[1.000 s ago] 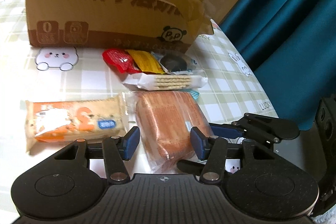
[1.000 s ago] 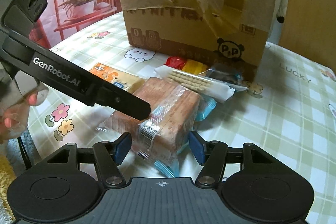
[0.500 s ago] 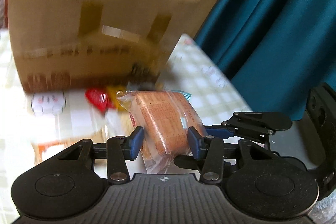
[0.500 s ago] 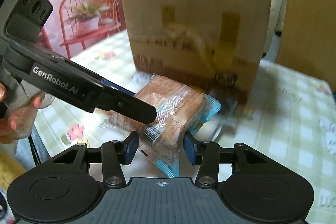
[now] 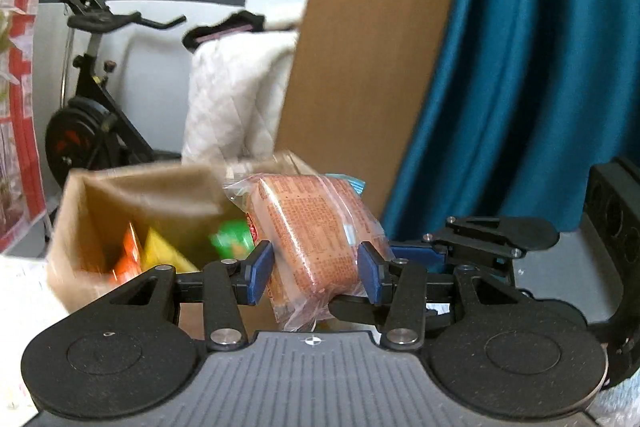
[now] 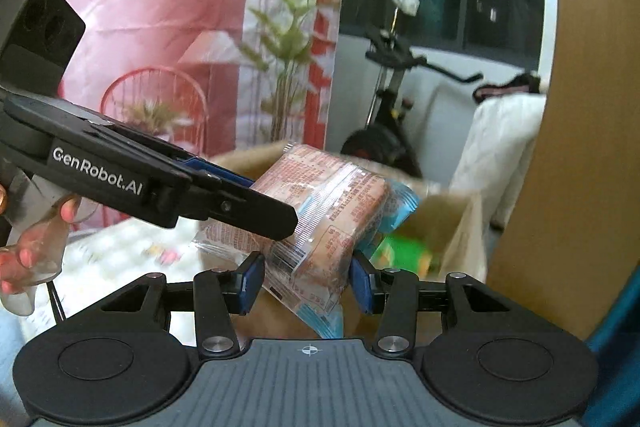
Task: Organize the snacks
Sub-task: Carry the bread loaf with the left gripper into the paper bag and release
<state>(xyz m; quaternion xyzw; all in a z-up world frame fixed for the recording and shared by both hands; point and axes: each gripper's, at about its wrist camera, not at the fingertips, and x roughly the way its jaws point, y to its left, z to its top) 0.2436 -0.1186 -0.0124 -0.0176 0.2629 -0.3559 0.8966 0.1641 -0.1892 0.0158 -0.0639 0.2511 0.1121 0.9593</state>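
A clear-wrapped pack of brown biscuits (image 5: 312, 231) hangs in the air, held from two sides. My left gripper (image 5: 316, 273) is shut on one end of it. My right gripper (image 6: 306, 281) is shut on the other end of the same biscuit pack (image 6: 320, 215). The pack is level with the open top of a cardboard box (image 5: 132, 195), just in front of it. Inside the box lie orange, yellow and green snack packets (image 5: 160, 255). In the right wrist view the left gripper's black fingers (image 6: 240, 205) reach in from the left, with a hand (image 6: 24, 251) on its handle.
A tall brown board (image 5: 372, 47) and a teal curtain (image 5: 532, 87) stand behind the box on the right. An exercise bike (image 5: 92, 99) and a white quilted cover (image 5: 236, 95) are beyond it. A pink printed hanging (image 6: 168, 27) fills the left of the right wrist view.
Both grippers closed on the biscuit pack and lifted it off the table to the height of the box's open top. The other snacks on the tablecloth have dropped out of view.
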